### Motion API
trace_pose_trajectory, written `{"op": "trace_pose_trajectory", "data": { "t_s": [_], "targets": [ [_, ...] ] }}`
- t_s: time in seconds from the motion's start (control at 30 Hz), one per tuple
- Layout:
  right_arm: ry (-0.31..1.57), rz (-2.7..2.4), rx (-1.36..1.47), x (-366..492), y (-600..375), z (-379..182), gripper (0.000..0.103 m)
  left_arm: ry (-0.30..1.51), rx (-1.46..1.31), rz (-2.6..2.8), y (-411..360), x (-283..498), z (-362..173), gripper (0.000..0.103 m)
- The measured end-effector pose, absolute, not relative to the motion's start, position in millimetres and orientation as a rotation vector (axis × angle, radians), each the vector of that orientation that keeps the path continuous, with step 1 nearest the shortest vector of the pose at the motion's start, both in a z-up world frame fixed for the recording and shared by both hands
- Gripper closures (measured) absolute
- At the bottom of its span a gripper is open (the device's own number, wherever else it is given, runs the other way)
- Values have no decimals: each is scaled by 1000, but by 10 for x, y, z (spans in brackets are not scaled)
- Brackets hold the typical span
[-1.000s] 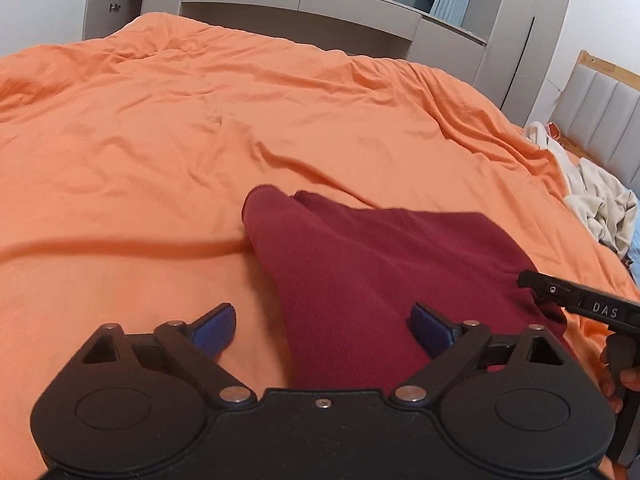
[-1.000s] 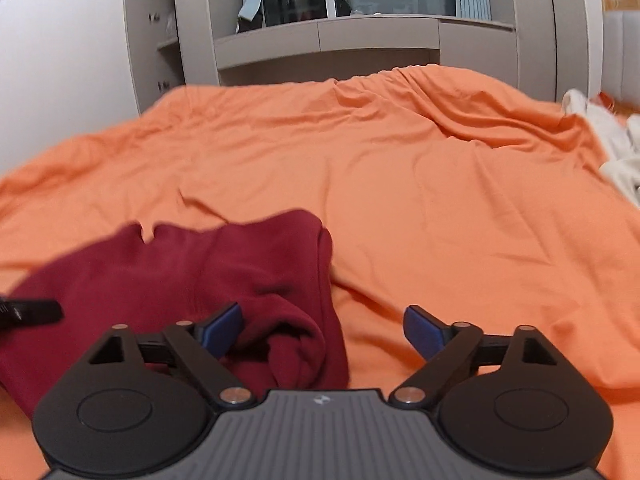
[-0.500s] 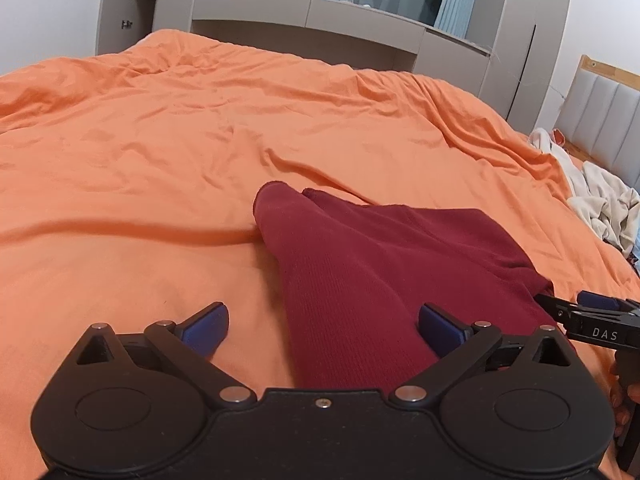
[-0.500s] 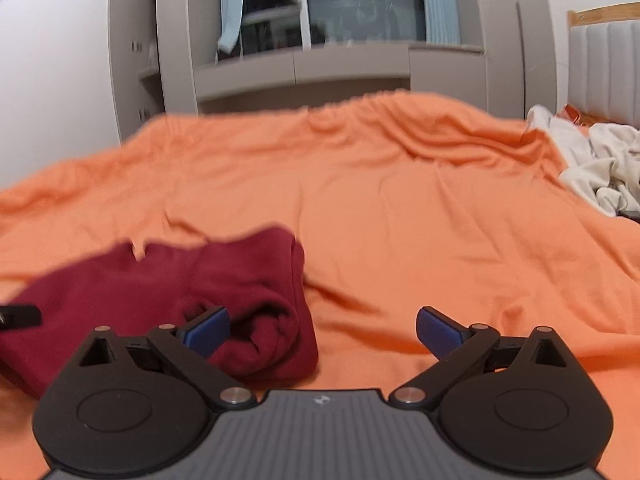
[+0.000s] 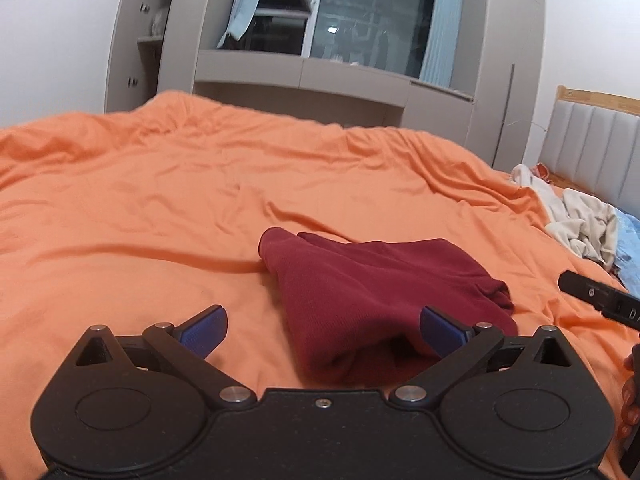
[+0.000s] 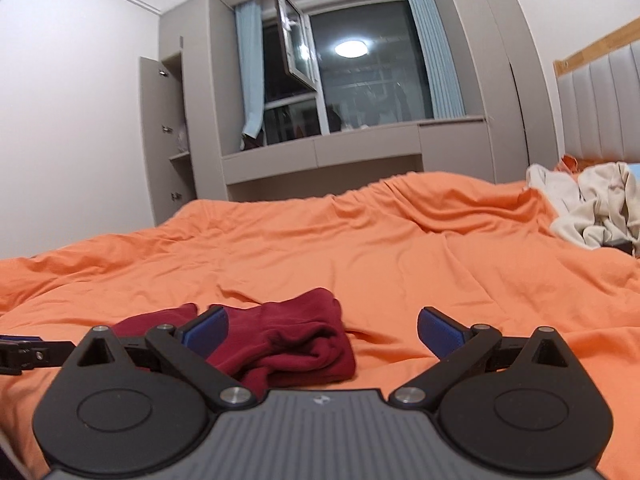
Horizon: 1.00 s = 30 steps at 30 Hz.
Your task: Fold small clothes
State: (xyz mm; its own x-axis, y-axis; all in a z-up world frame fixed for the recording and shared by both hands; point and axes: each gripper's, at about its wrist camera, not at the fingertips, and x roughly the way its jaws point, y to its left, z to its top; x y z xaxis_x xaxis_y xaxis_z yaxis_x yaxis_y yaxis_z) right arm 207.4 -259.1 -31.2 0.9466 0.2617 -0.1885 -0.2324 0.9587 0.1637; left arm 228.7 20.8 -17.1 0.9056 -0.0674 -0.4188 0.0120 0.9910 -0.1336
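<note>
The left gripper (image 5: 322,330) is hanging released, the maroon garment (image 5: 380,300) bunching just ahead between its fingers. Soft, light knit; I'd pinch a folded edge. The right gripper (image 6: 322,330) is gaping too, garment ahead-left.

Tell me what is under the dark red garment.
The dark red garment lies folded on the orange bedspread, which shows all around it. Whatever sits directly beneath the cloth is covered. Both the left gripper and right gripper are open, holding nothing.

White walls (image 6: 72,120), grey built-in cabinets (image 6: 320,152), dark window (image 6: 372,92) with blue curtains (image 6: 250,76), ceiling-light reflection, padded headboard (image 6: 596,116).
</note>
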Motion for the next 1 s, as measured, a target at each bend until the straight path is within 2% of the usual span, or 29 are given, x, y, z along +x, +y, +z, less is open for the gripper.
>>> {"op": "trace_pose_trajectory", "data": {
  "t_s": [0.43,1.0],
  "targets": [
    [234,290,98,1278,-2509,-497,0,348,-126,-30,152,1337,-372,1],
    [245,279,86,1177,-2511,-532,0,366,-124,-12,212,1156,-429,1]
  ]
}}
